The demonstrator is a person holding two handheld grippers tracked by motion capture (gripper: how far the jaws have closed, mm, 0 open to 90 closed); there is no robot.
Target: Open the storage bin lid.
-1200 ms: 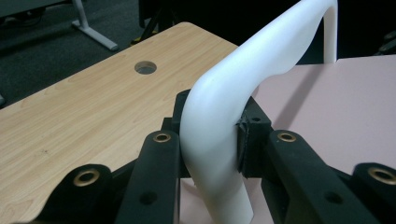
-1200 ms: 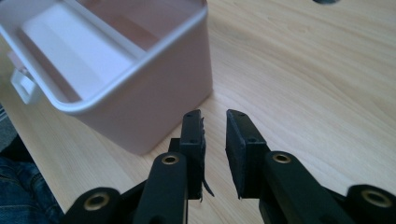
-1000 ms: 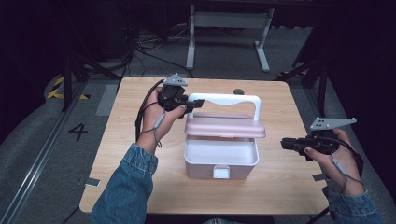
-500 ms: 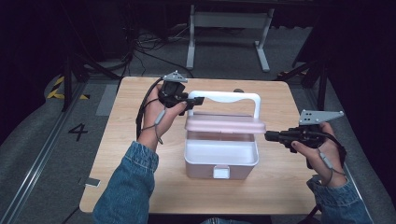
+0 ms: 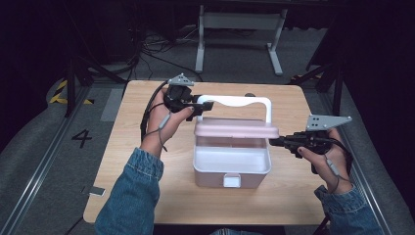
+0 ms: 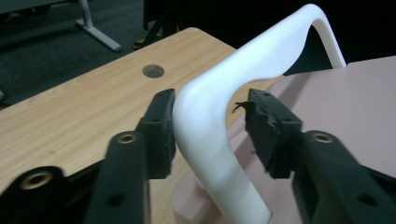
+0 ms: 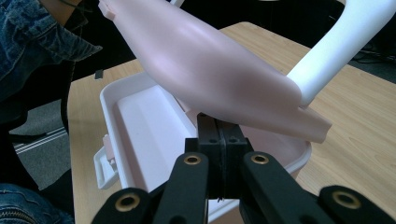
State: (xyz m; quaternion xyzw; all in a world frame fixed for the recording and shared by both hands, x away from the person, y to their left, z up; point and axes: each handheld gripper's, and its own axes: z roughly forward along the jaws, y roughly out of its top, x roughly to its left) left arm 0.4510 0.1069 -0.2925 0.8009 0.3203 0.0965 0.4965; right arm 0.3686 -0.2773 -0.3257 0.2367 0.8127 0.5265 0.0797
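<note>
Pink storage box [image 5: 231, 166] sits mid-bench [image 5: 147, 191], front latch [image 5: 231, 180] facing the person. Pink lid [image 5: 236, 129] is raised and tilted over the box's open white interior, white handle [image 5: 240, 102] arching up behind the lid. Left gripper [image 5: 204, 105] is at the handle's left corner; in the left gripper view its jaws straddle the white handle [image 6: 219, 116], one pad touching, the other with a small gap, so spread, not clamped. Right gripper [image 5: 274, 142] sits just right of the box at the lid's right end; in the right gripper view its jaws are pressed together with nothing between them, tips just under the lid's [image 7: 210, 70] edge. Round hole [image 6: 153, 71] in the bench beyond the handle.
</note>
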